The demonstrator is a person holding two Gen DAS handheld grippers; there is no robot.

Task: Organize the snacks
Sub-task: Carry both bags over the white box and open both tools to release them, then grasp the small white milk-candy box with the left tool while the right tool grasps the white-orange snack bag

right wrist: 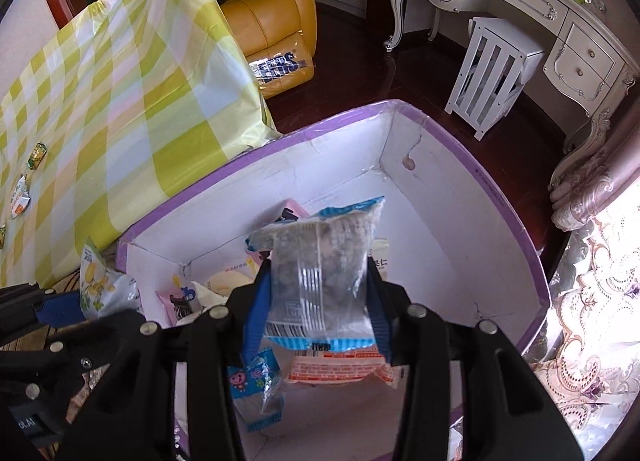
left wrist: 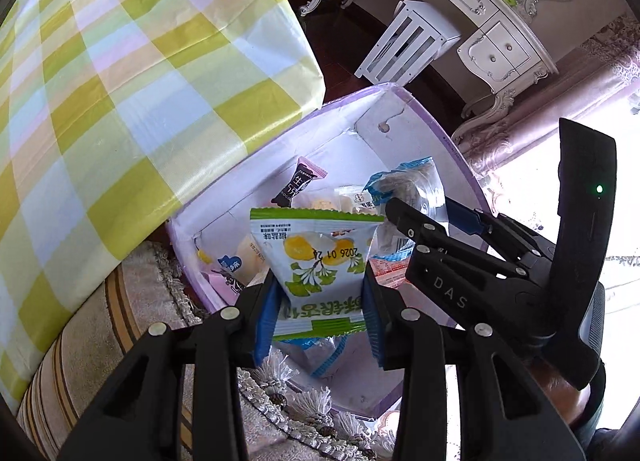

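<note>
Over a purple-rimmed white box [right wrist: 516, 229] beside the checked tabletop [right wrist: 132, 93], the left hand-held gripper [left wrist: 320, 301] grasps a green-and-white snack packet [left wrist: 316, 261]. The right hand-held gripper [right wrist: 316, 297] grasps a clear blue-edged snack packet [right wrist: 320, 273] above the box's loose snacks.

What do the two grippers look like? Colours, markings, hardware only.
Both are matte black plastic linkages with silver round rivets and blue ribbed pads on the fingers. The right gripper carries white "DAS" lettering and a tall black handle with a green LED. The left gripper shows the same build. No cables or sleeves visible.
</note>
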